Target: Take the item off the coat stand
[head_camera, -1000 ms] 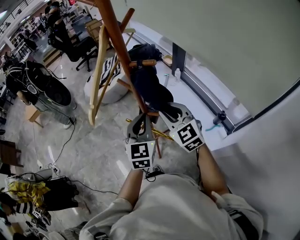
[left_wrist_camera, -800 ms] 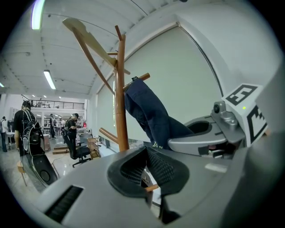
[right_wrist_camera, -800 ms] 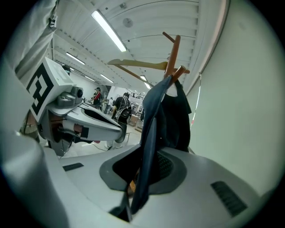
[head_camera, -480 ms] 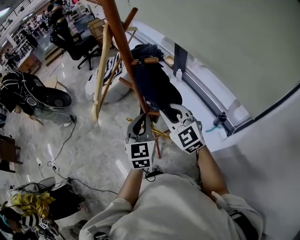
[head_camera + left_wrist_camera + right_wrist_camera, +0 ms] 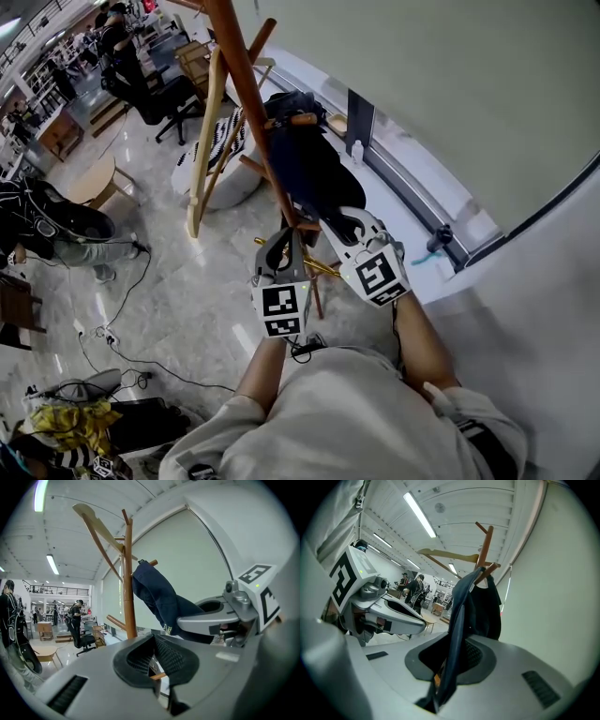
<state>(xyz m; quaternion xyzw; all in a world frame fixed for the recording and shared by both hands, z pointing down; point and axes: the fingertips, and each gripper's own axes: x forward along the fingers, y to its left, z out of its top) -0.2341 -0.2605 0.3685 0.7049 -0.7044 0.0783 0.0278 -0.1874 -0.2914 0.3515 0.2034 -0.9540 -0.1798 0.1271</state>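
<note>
A brown wooden coat stand (image 5: 246, 98) rises ahead of me, and a dark navy garment (image 5: 309, 169) hangs from one of its pegs. My right gripper (image 5: 339, 223) is shut on the garment's lower edge. In the right gripper view the blue cloth (image 5: 461, 616) runs down between the pads of the right gripper (image 5: 449, 660). My left gripper (image 5: 284, 246) is beside it, near the pole, its jaws together and holding nothing. The left gripper view shows the garment (image 5: 154, 592) draped on the stand (image 5: 127, 588), above the left gripper (image 5: 153, 660).
A pale wooden frame (image 5: 202, 141) leans by the stand, over a white pouf (image 5: 220, 183). A black office chair (image 5: 155, 94), a small round table (image 5: 94, 180) and a crouched person (image 5: 56, 234) are at the left. Cables (image 5: 122, 337) lie on the floor. A window ledge (image 5: 403, 187) runs at the right.
My right gripper's fingers have drawn together on the garment's lower edge. Both grippers have stayed nearly in place. The person at the left has moved down and away.
</note>
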